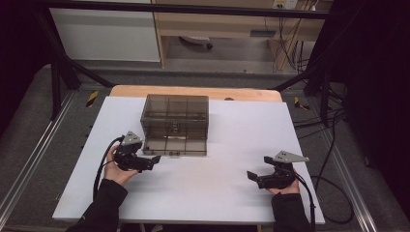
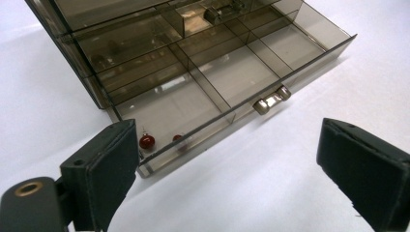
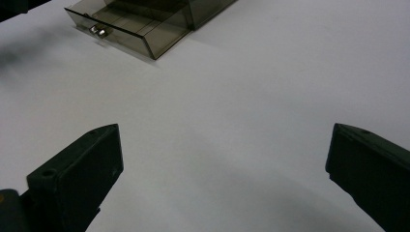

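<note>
The left gripper (image 1: 155, 160) hovers just off the near left corner of a smoke-tinted plastic drawer organiser (image 1: 175, 118), its jaws spread wide with nothing between them. The organiser's bottom drawer (image 2: 232, 72) stands pulled out toward the person, showing a small metal knob (image 2: 271, 99) on its front and a red bead (image 2: 147, 141) in the corner compartment nearest the gripper. Nothing lies between gripper and drawer. The white table (image 1: 203, 193) stretches bare to the right gripper (image 1: 253, 176), well apart at the near right, jaws likewise wide and holding nothing. No writing is legible.
</note>
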